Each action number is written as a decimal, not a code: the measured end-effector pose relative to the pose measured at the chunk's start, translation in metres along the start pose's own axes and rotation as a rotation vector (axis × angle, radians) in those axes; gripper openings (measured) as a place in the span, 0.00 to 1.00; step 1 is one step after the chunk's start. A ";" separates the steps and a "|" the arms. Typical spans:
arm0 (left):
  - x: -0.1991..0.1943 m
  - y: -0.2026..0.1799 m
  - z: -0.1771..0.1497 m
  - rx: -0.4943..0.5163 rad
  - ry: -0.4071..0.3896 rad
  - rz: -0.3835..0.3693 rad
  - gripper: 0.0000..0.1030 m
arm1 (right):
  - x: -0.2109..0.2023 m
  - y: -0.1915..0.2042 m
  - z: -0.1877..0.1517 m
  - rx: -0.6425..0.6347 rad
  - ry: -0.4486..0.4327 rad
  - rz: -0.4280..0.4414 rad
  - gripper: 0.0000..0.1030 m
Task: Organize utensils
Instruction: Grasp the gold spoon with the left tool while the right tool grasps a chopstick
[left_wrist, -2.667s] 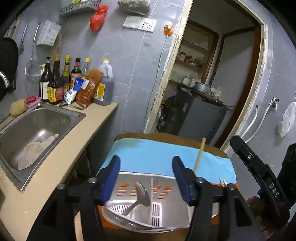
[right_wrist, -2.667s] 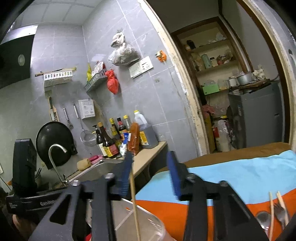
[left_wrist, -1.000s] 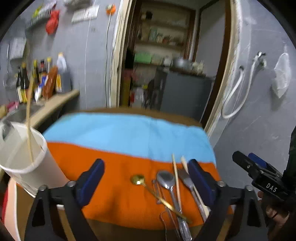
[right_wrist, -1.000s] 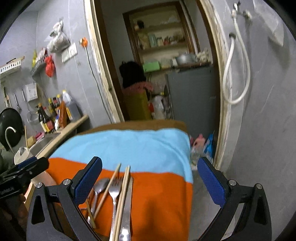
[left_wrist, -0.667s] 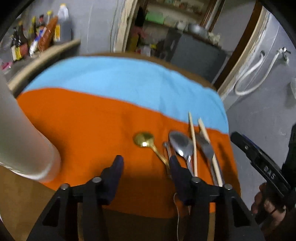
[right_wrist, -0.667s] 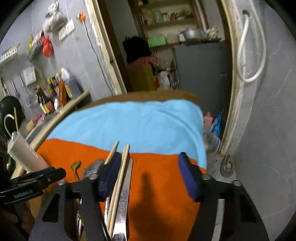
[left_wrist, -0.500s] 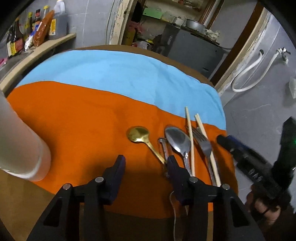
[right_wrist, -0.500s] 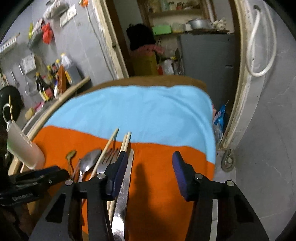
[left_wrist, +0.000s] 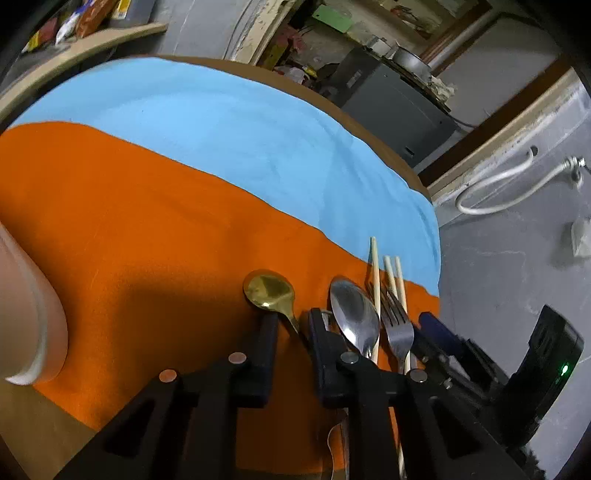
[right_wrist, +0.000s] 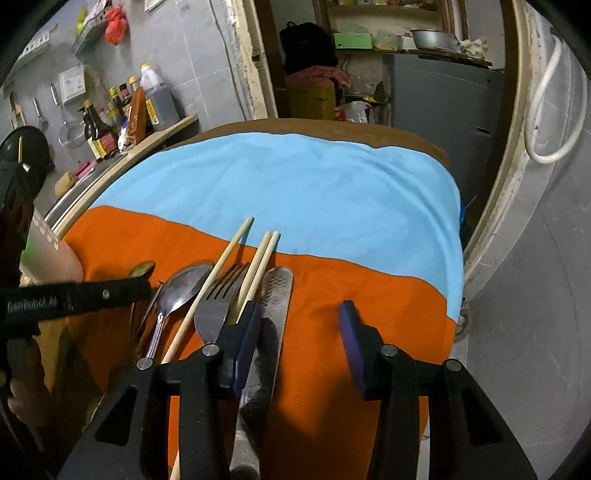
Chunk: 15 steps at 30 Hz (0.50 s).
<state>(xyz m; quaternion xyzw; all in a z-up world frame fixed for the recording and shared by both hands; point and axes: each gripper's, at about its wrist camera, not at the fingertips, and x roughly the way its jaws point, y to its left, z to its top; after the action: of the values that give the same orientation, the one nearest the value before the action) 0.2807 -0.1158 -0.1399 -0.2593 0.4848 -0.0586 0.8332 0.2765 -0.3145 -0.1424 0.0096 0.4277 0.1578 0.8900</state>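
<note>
Closing around gold spoon (left_wrist: 271, 291) handle, left gripper (left_wrist: 290, 328) fingers straddle it, contact unclear. Right gripper (right_wrist: 297, 332) fingers half-spread over knife (right_wrist: 275, 295), nothing grasped; likely next pick. Utensils lie bunched on orange cloth (left_wrist: 147, 229) atop bench. Right view alone shows knife; left view alone shows gold bowl fully, white holder (left_wrist: 29, 325) beside.

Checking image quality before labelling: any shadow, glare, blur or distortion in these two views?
Left wrist view: sharp, a dark shadow on the orange cloth beside the gold spoon, glare on the silver spoon.
Right wrist view: sharp, fisheye bends the door frame, black vignette corners.
</note>
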 end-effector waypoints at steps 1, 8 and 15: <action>0.001 0.001 0.002 -0.007 0.004 -0.005 0.14 | 0.001 0.004 0.001 -0.016 0.007 -0.005 0.38; 0.006 0.002 0.007 -0.014 0.029 -0.020 0.11 | 0.002 0.009 0.010 -0.021 0.047 -0.044 0.30; -0.001 0.002 0.008 0.023 0.046 -0.013 0.08 | 0.001 -0.010 0.009 0.108 0.088 0.038 0.13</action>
<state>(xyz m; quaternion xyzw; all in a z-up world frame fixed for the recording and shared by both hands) 0.2866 -0.1103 -0.1370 -0.2512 0.5016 -0.0756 0.8243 0.2867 -0.3221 -0.1395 0.0589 0.4740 0.1515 0.8654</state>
